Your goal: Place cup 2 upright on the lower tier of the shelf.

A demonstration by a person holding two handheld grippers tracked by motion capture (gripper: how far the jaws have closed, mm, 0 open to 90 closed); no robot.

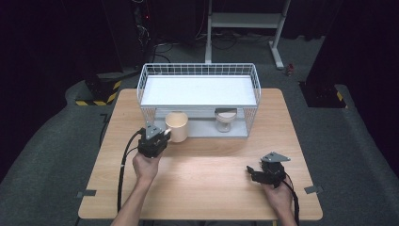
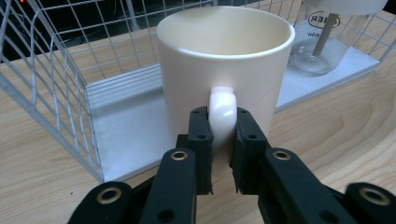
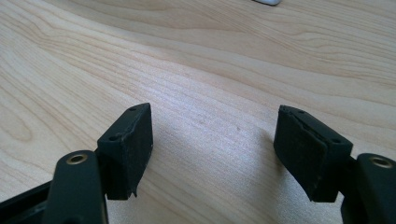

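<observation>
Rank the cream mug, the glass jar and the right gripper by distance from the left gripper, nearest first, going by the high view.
From the left gripper:
1. Cream mug, right at the jaws, which clamp its handle at the rack's lower shelf front.
2. Glass jar, farther right on the lower shelf.
3. Right gripper, farthest, at the table's near right, jaws apart and empty.

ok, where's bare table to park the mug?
Free: the wood between the left gripper and right gripper, and the table strip right of the wire rack. Crowded: the rack's lower shelf front, with mug and glass jar.
</observation>
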